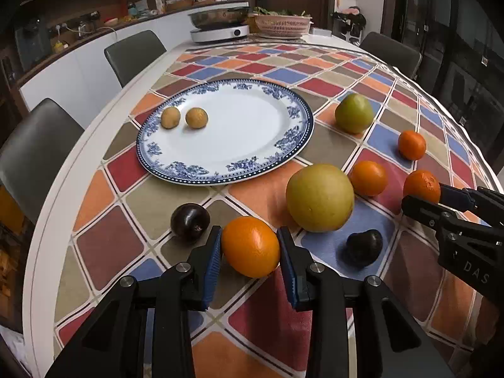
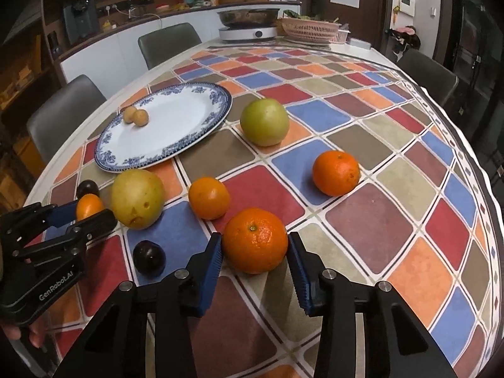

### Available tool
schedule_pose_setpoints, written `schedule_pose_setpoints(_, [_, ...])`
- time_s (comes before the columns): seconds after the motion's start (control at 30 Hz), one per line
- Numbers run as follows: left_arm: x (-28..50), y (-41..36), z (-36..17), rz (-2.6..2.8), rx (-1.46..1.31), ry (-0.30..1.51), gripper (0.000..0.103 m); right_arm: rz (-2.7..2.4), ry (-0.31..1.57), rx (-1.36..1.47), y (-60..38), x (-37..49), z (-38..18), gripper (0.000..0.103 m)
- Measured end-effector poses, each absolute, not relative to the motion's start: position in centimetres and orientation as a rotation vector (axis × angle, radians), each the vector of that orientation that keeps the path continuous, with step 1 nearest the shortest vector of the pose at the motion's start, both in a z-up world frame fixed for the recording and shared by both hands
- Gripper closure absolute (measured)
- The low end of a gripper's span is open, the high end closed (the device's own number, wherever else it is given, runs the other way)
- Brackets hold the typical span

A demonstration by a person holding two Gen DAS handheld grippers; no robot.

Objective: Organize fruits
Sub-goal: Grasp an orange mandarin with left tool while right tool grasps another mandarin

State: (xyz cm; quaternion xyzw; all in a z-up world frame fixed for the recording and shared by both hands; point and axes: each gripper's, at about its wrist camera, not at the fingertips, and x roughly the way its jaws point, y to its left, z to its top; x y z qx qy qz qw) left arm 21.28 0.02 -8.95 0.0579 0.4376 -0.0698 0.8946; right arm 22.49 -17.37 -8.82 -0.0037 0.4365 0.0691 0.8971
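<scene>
1. Blue-padded fingers of the left gripper (image 1: 250,245) are clamped on a smooth orange (image 1: 251,246) that sits on the checked tablecloth (image 1: 267,312); both pads press its sides.
2. Over in the right wrist view, the right gripper (image 2: 255,245) grips a mandarin (image 2: 255,244) with its green stem scar facing up, pads against both flanks.
3. Beside the left gripper lie a dark plum (image 1: 190,221) to its left and a second dark plum (image 1: 364,247) to its right, on a blue square.
4. Just beyond the orange rests a yellow pear (image 1: 320,197), with a second mandarin (image 1: 368,178) touching or nearly touching it.
5. Further off lie a third mandarin (image 1: 411,145) and a green apple (image 1: 354,113).
6. Left of the apple, a blue-rimmed white plate (image 1: 302,119) carries two small tan fruits (image 1: 184,117) side by side near its left edge.
</scene>
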Motion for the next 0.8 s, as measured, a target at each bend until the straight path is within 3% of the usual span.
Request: schedule_pose_setpoints(0.8, [16.1, 1.0, -2.3, -0.131, 0.096, 0.753, 0.068, 0.213, 0.750, -0.020, -16.2, 17.6, -2.4, 0.061])
